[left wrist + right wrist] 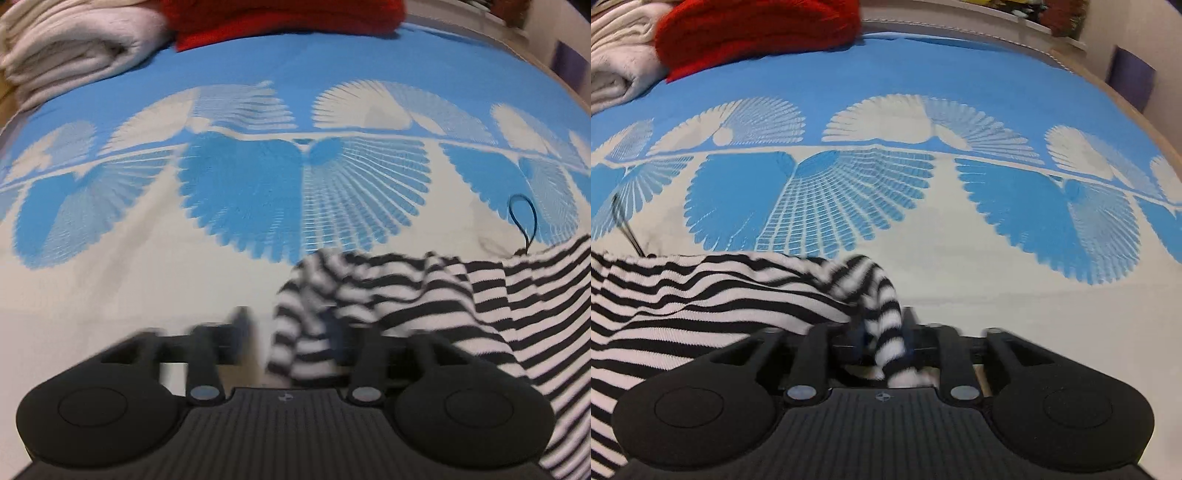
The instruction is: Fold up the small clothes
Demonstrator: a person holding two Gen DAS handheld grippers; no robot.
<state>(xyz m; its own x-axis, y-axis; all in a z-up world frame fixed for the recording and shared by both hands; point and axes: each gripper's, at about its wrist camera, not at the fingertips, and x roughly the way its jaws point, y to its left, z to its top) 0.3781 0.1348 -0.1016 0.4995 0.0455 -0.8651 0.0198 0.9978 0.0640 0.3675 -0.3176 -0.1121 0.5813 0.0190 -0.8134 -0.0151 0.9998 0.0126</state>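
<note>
Your left gripper (291, 332) fingers stand wide, freeing the striped garment (424, 295); your right gripper (882, 339) fingers narrower, cloth loose between them, laying the fold on the bed (997, 288).

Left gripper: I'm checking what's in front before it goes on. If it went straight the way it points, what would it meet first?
Probably the striped garment bunched between its jaws, then the blue-and-white bedspread; blur leaves depth unclear.

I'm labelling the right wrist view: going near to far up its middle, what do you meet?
tongs → striped garment → bedsheet → red knit
</note>
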